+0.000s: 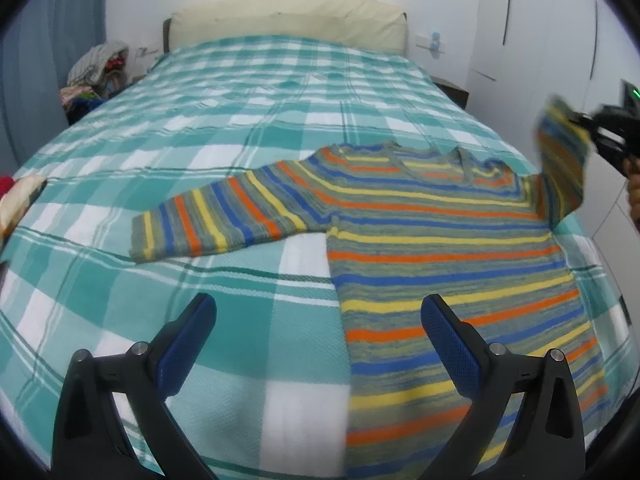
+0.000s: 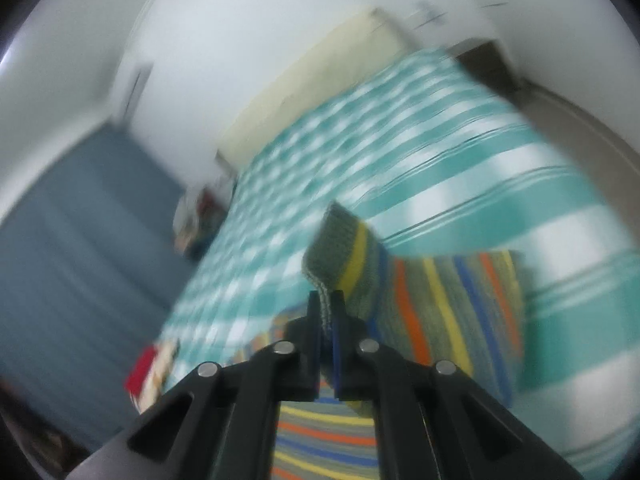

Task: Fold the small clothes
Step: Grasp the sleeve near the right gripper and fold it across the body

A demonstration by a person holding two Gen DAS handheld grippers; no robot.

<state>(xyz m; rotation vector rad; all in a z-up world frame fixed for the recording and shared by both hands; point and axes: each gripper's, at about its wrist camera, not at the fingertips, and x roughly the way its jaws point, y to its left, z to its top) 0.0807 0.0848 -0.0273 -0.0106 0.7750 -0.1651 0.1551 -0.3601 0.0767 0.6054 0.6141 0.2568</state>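
A striped sweater in grey, blue, orange and yellow lies flat on the bed, its left sleeve stretched out to the left. My left gripper hovers open above the sweater's lower left edge, with nothing between its fingers. At the right edge of that view my right gripper is shut on the cuff of the sweater's right sleeve, lifted off the bed. In the blurred right wrist view my right gripper pinches the grey cuff, and the sleeve hangs down to the right.
The bed carries a teal and white checked blanket with a cream headboard at the far end. A pile of clothes sits beside the bed at far left. A red and cream item lies at the left edge. White wardrobe doors stand right.
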